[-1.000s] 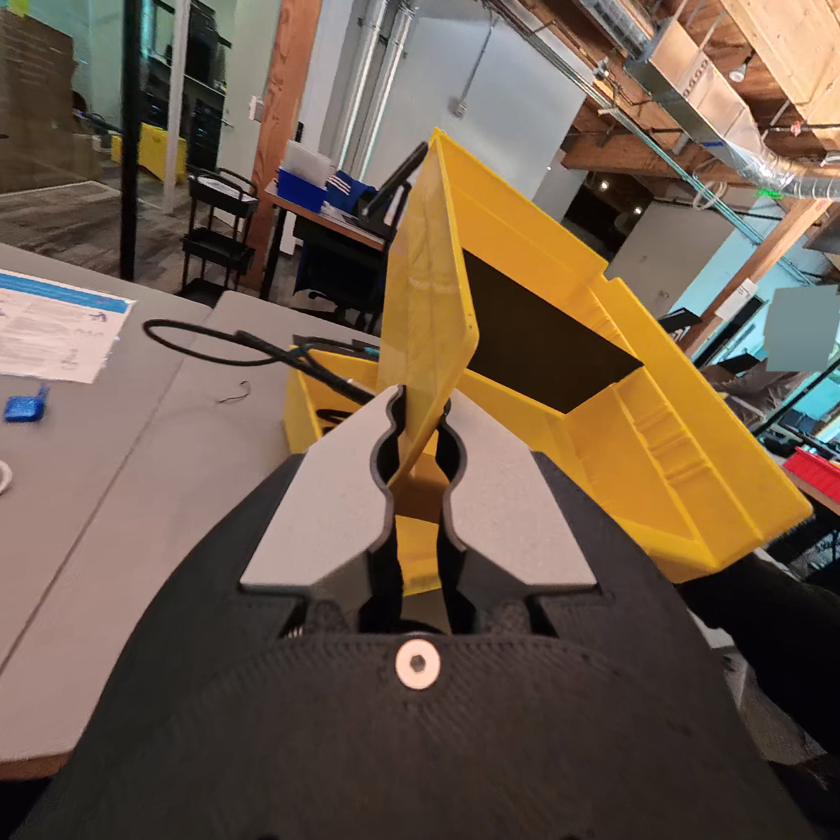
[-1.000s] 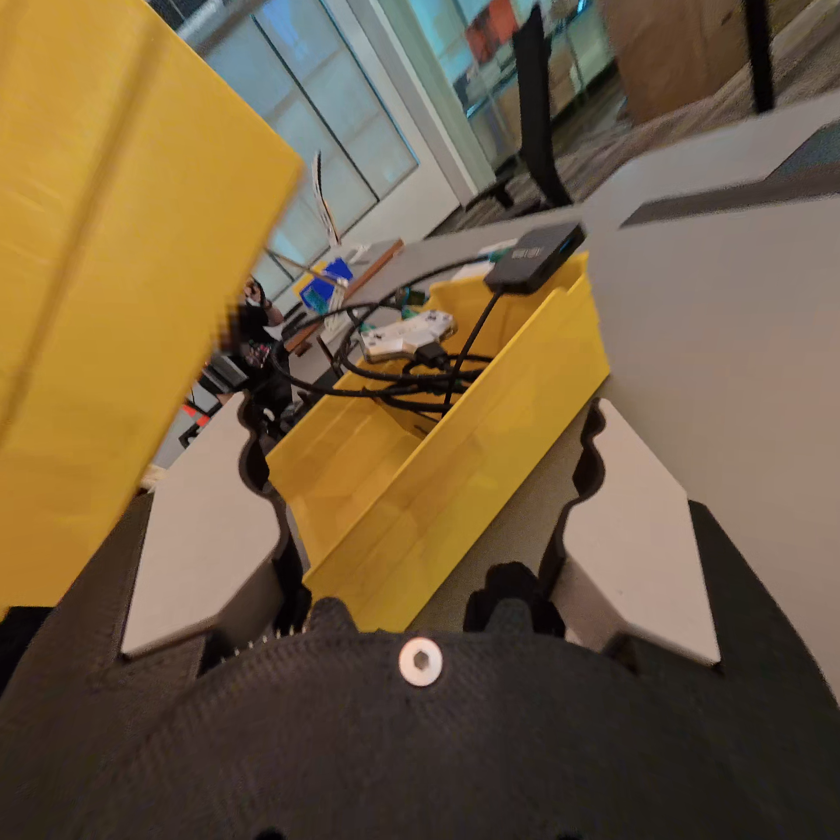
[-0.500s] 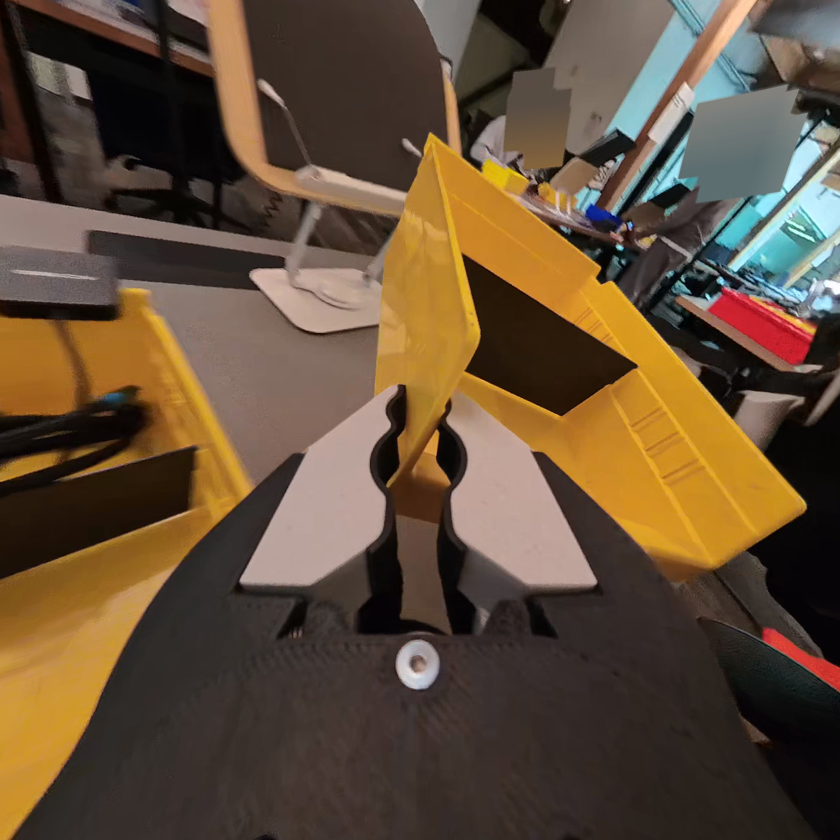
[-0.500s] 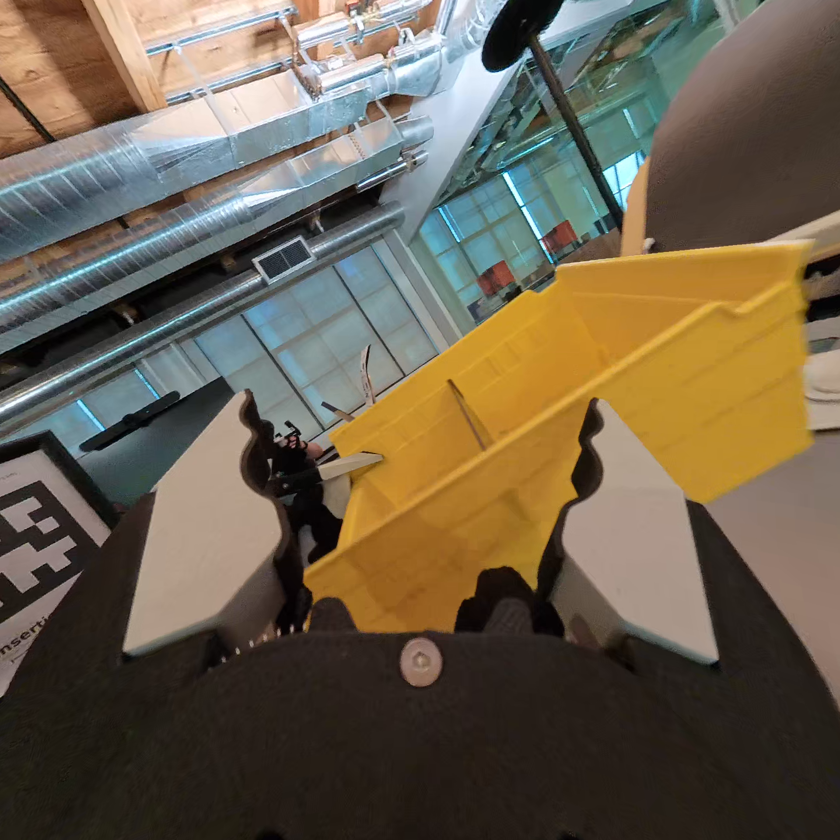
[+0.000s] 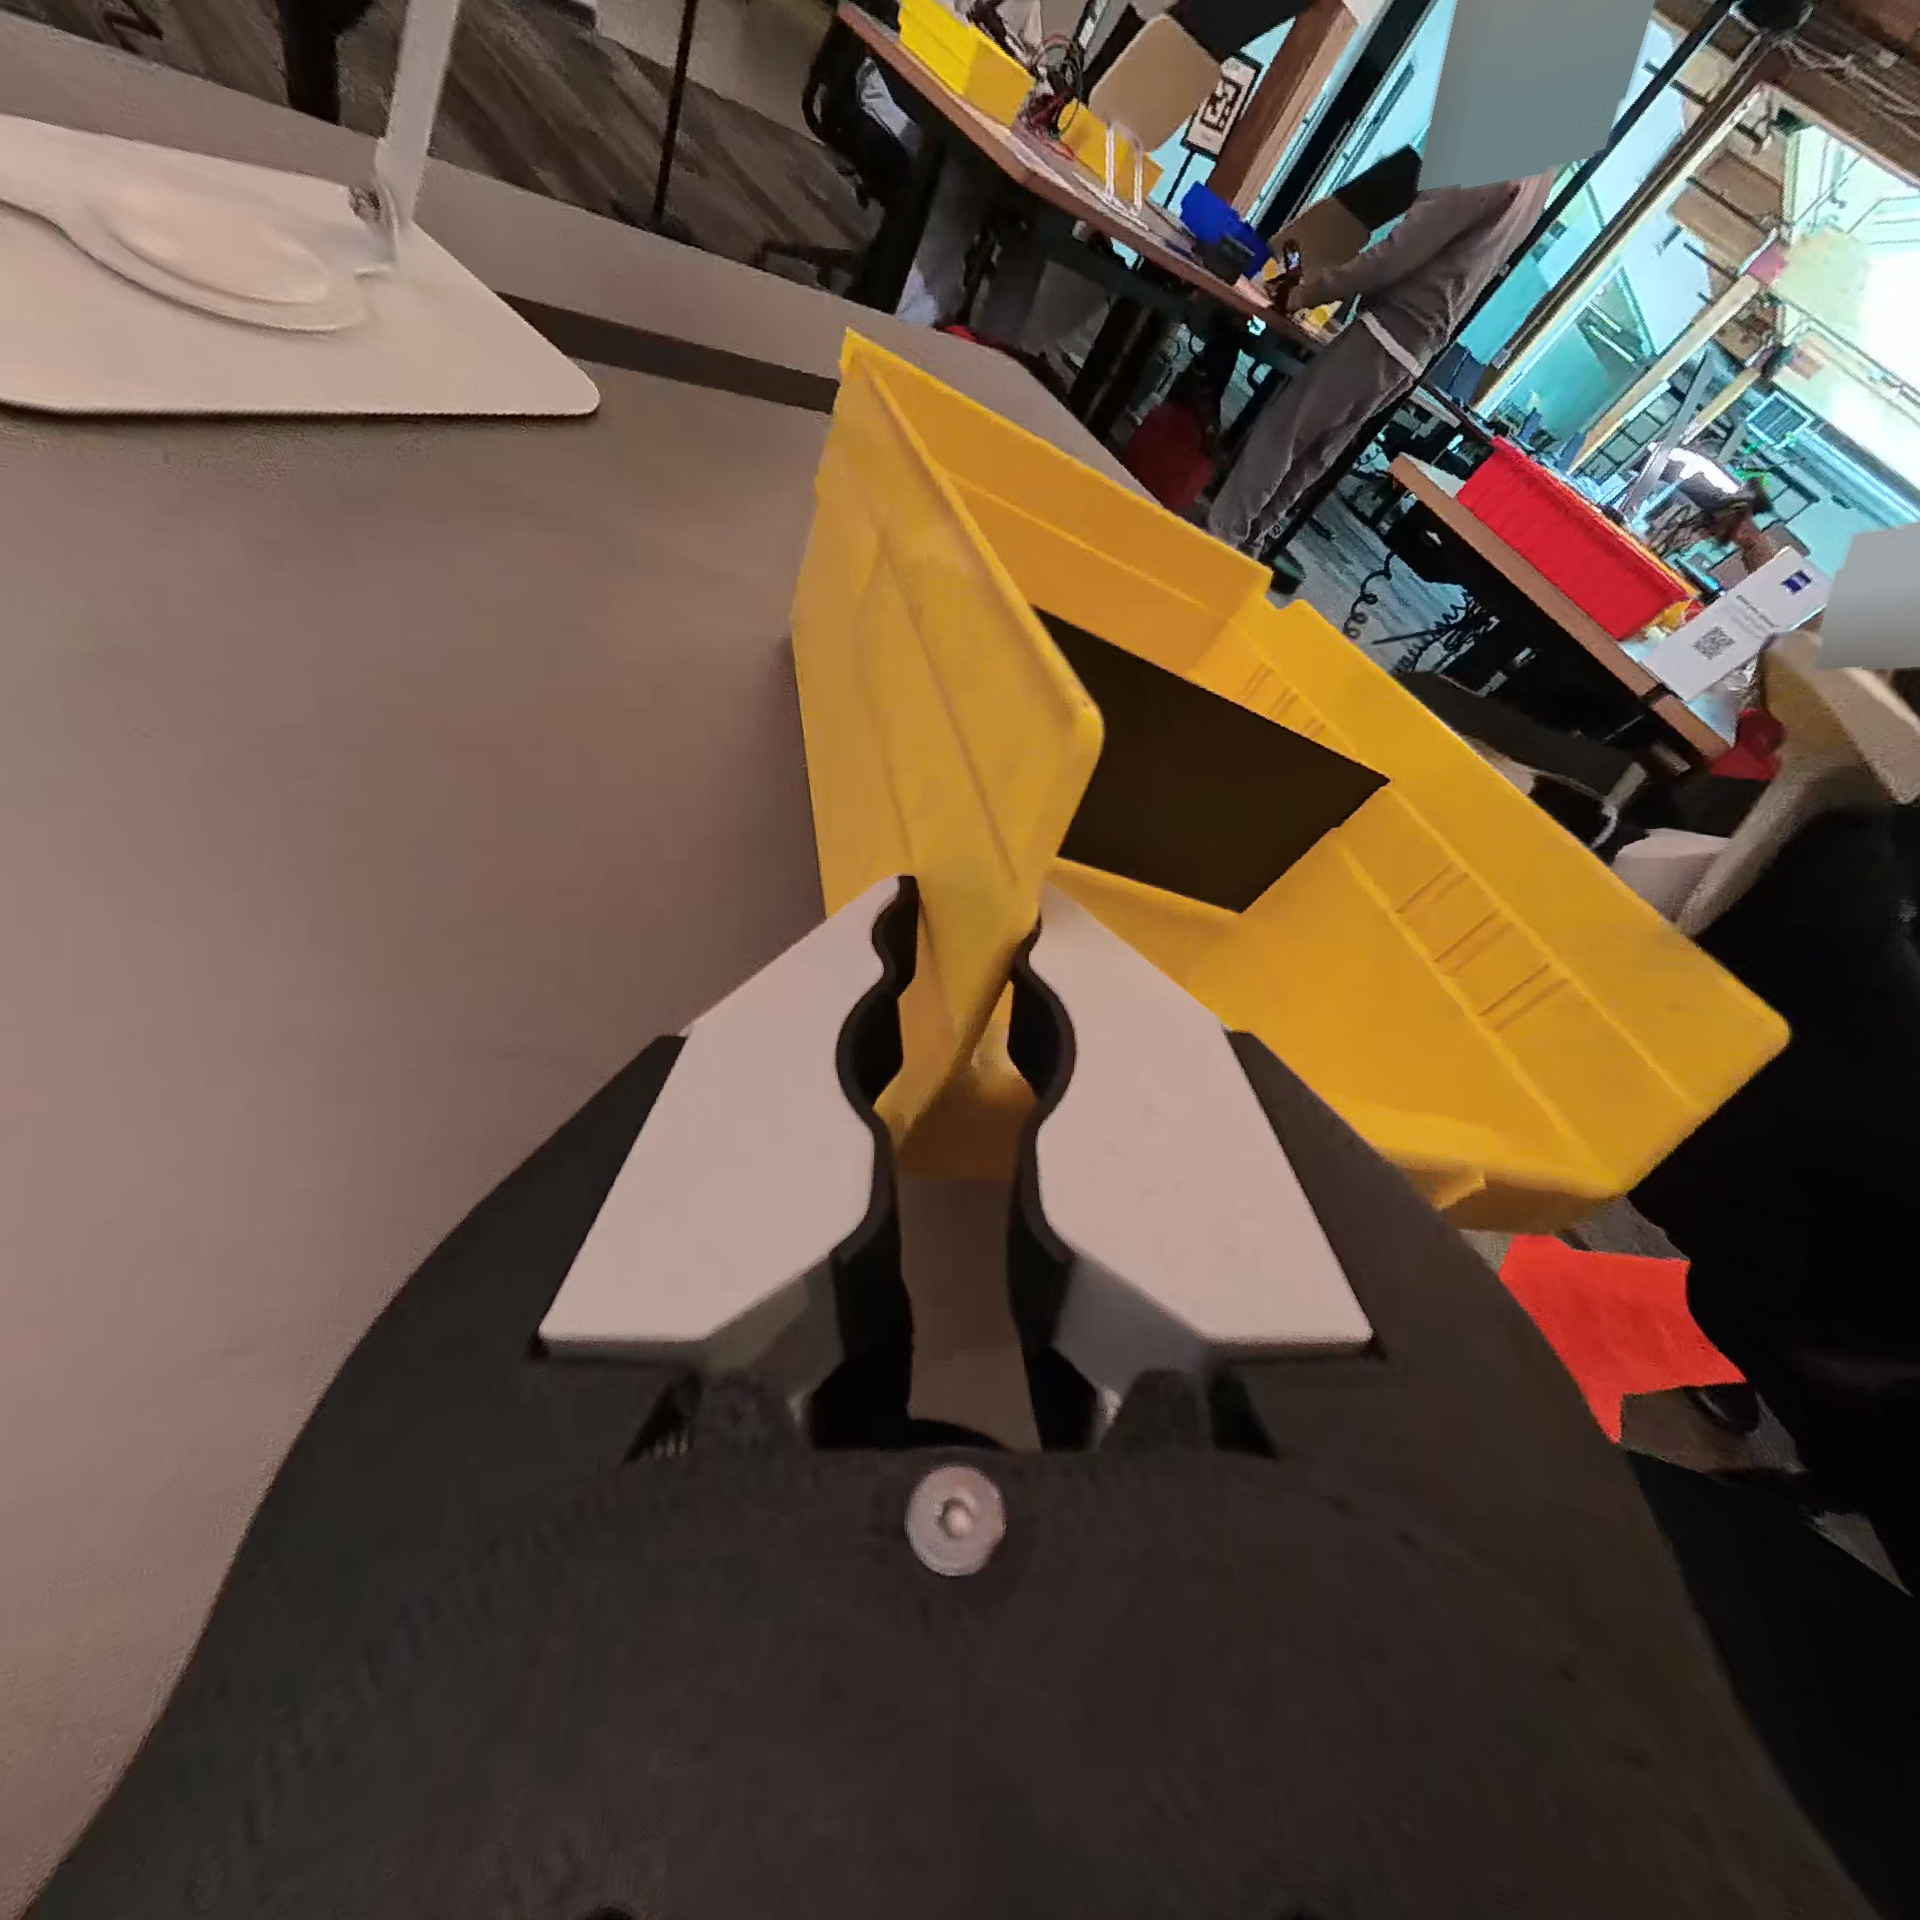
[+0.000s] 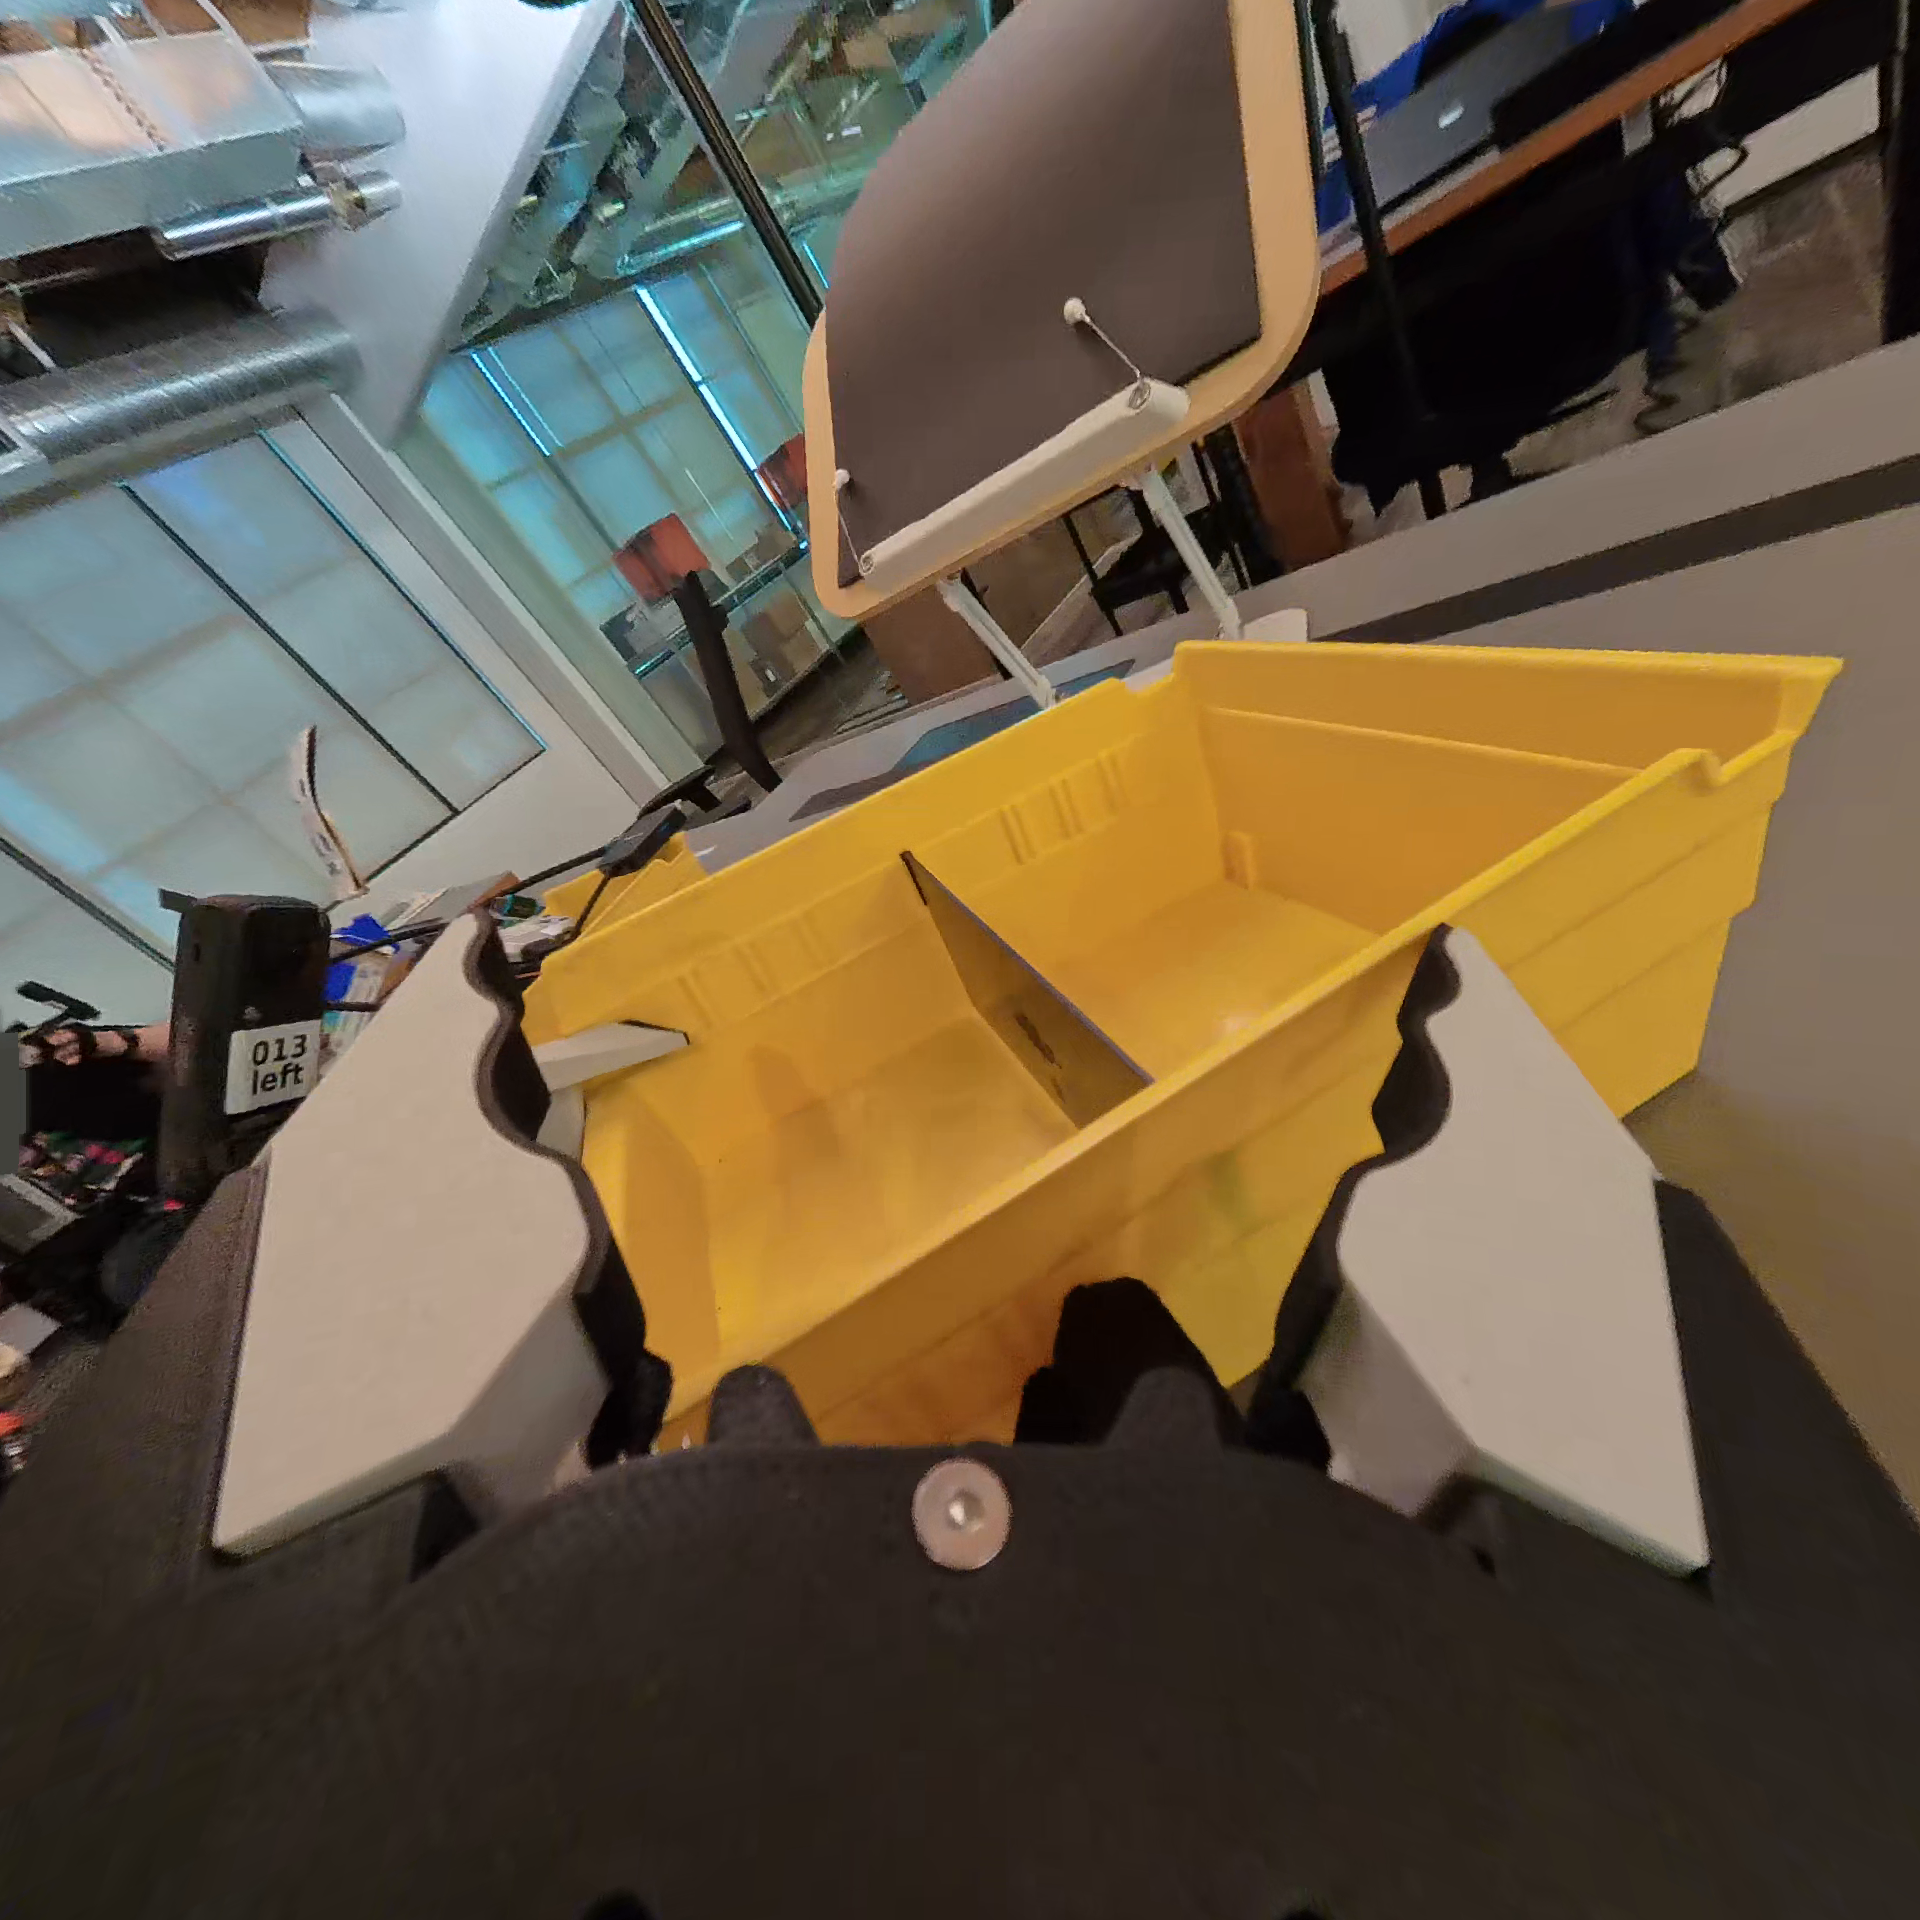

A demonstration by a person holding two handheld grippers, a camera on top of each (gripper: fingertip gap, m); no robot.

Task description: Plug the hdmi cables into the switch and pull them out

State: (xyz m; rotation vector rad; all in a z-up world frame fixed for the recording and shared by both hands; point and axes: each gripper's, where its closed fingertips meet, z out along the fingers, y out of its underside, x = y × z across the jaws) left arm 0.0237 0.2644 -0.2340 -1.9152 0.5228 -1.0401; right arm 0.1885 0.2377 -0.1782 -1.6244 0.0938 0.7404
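The left gripper (image 5: 961, 940) pinches the near wall of an empty yellow bin (image 5: 1403, 935), carrying it over the grey table (image 5: 364, 727). The right gripper (image 6: 956, 1049) is spread, empty. Black cables (image 6: 561, 883) lie far left in a second bin (image 6: 665, 868), probably awaiting plugging.

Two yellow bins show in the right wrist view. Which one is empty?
The near yellow plastic bin with the black divider, gripped at its end wall by the left gripper. The farther yellow bin holds black cables.
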